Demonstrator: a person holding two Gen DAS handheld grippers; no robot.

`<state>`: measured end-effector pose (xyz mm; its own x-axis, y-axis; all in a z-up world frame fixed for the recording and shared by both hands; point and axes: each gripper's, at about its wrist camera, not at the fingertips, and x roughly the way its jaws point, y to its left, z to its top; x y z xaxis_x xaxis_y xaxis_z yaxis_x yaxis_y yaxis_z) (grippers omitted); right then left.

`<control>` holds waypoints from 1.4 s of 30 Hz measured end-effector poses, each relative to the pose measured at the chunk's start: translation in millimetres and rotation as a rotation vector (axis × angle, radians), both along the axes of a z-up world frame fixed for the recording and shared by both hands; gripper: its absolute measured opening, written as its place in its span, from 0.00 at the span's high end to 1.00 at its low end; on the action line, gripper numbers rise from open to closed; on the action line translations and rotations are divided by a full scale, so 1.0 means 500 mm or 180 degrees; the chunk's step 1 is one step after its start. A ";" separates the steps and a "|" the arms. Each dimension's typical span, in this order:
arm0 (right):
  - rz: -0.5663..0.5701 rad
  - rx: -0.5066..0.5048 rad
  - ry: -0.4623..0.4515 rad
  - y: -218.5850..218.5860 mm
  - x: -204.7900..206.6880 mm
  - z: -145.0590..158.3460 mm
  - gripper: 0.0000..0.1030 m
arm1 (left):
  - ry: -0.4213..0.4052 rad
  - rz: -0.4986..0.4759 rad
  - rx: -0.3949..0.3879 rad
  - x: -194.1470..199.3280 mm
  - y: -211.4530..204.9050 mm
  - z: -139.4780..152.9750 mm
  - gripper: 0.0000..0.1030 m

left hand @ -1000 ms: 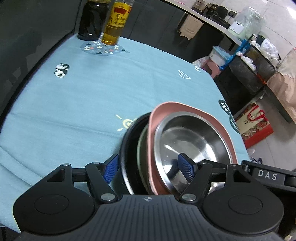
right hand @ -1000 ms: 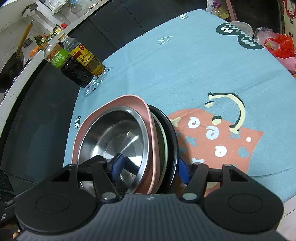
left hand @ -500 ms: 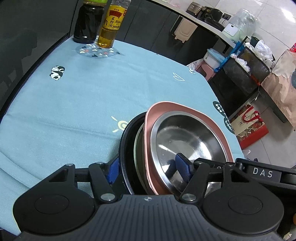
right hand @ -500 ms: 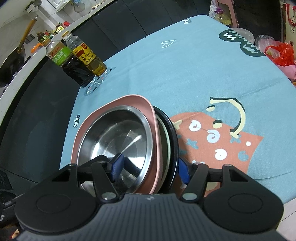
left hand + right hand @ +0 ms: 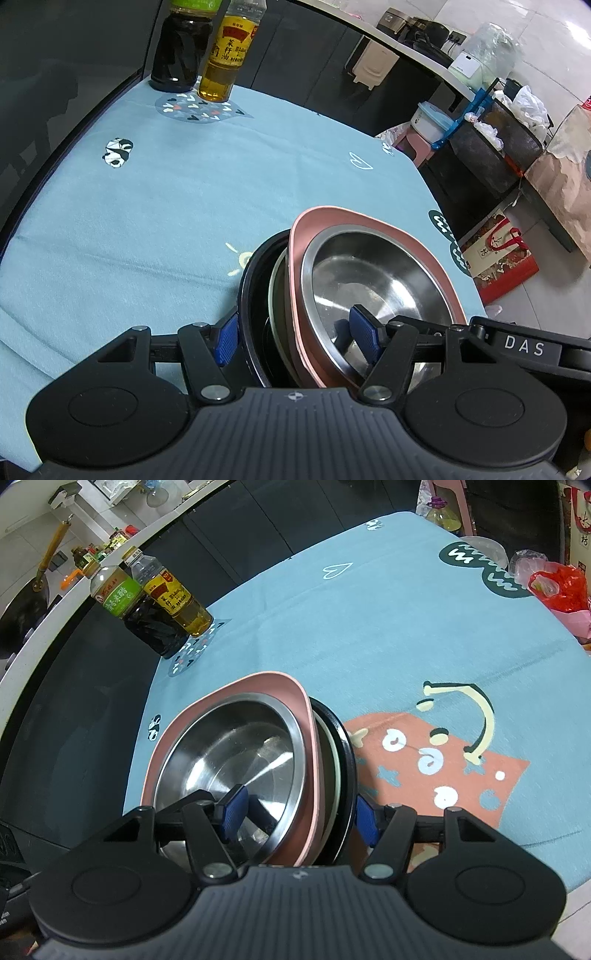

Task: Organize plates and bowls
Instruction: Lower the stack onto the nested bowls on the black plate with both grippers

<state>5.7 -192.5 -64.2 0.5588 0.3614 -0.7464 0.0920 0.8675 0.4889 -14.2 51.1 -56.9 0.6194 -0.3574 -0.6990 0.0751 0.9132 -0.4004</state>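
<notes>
Both claws apparently clamping dish stack [image 5: 369, 280]

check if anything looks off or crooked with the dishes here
The stack is uneven: the pink dish holding the steel bowl sits skewed, overhanging the pale plate and black plate. Both the left gripper and right gripper clamp it. Nothing spilled or broken.

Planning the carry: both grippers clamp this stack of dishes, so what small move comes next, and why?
Probably lower it level onto the tablecloth. The left gripper and right gripper each pinch the stack, steel bowl in pink plate, which seems to be held above open cloth.
</notes>
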 end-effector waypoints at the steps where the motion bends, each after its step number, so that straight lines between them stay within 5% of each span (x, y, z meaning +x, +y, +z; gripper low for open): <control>1: 0.0006 -0.0003 -0.0008 0.001 0.001 0.001 0.39 | -0.0010 0.0007 0.0003 -0.001 0.000 0.001 0.42; 28: 0.0021 0.0001 -0.0135 0.011 0.067 0.018 0.39 | -0.0131 0.0143 0.0015 0.057 0.004 0.021 0.44; 42: 0.0074 -0.0007 -0.0259 0.009 0.152 0.022 0.39 | -0.0230 0.0267 -0.0002 0.151 0.003 0.025 0.45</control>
